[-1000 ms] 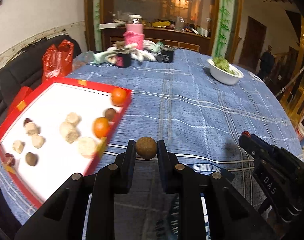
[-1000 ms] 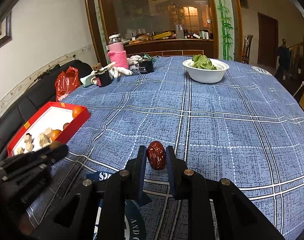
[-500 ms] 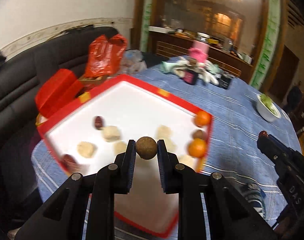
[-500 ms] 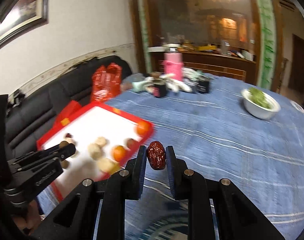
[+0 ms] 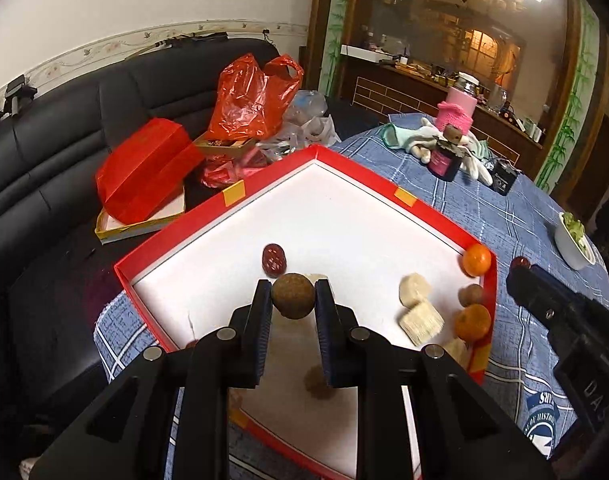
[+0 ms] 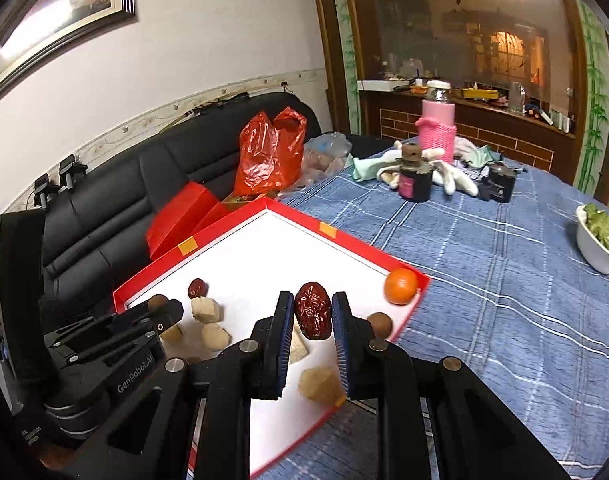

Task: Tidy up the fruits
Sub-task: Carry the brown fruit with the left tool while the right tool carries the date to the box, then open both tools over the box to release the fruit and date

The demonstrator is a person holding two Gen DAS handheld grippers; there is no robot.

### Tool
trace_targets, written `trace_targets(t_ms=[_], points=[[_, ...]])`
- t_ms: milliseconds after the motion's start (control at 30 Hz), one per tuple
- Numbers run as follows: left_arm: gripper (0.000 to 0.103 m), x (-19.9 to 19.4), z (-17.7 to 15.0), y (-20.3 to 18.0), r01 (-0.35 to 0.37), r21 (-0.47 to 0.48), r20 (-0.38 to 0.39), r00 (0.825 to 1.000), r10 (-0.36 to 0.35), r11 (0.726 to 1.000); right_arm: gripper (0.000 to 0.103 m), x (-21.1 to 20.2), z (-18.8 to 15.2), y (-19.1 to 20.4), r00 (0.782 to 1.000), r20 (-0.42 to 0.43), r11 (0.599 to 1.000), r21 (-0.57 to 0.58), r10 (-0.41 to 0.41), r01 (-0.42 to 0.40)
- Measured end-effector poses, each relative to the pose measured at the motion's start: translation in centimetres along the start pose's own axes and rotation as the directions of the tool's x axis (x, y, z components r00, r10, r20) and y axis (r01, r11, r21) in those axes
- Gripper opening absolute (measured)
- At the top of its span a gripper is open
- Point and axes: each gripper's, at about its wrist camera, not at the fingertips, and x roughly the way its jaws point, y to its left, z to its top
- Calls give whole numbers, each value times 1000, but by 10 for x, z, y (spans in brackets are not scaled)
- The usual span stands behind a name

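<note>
My left gripper (image 5: 293, 296) is shut on a round brown fruit (image 5: 293, 295) and holds it over the red-rimmed white tray (image 5: 240, 194). My right gripper (image 6: 313, 316) is shut on a wrinkled red date (image 6: 313, 315), also over the tray (image 6: 328, 231). In the tray lie another red date (image 5: 274, 258), two oranges (image 5: 476, 259) (image 5: 472, 322), a brown fruit (image 5: 471, 295) and several pale chunks (image 5: 414, 290). The right gripper shows at the right of the left wrist view (image 5: 522, 270). The left gripper shows at the left of the right wrist view (image 6: 160, 310).
The tray sits at the left edge of a table with a blue checked cloth (image 6: 504, 280). A white bowl of greens (image 6: 600, 240), a pink flask (image 6: 438, 128), a dark jar (image 6: 414, 178) and cloths stand farther back. A black sofa (image 5: 64, 140) with red bags (image 5: 252, 96) is beyond the tray.
Both grippers have swung left from over the bare cloth to over the tray, each still holding its fruit. The tray now fills the view centre.
</note>
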Motion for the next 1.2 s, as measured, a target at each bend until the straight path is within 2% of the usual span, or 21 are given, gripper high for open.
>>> trace_targets(t_ms=[667, 1200], points=[[19, 25, 18, -1, -16, 18, -41, 999, 17, 1000, 19, 36, 13, 6, 998, -58, 1000, -22, 17, -18], [19, 44, 23, 3, -40, 23, -73, 996, 42, 999, 19, 77, 15, 5, 990, -139, 1000, -29, 8, -12]])
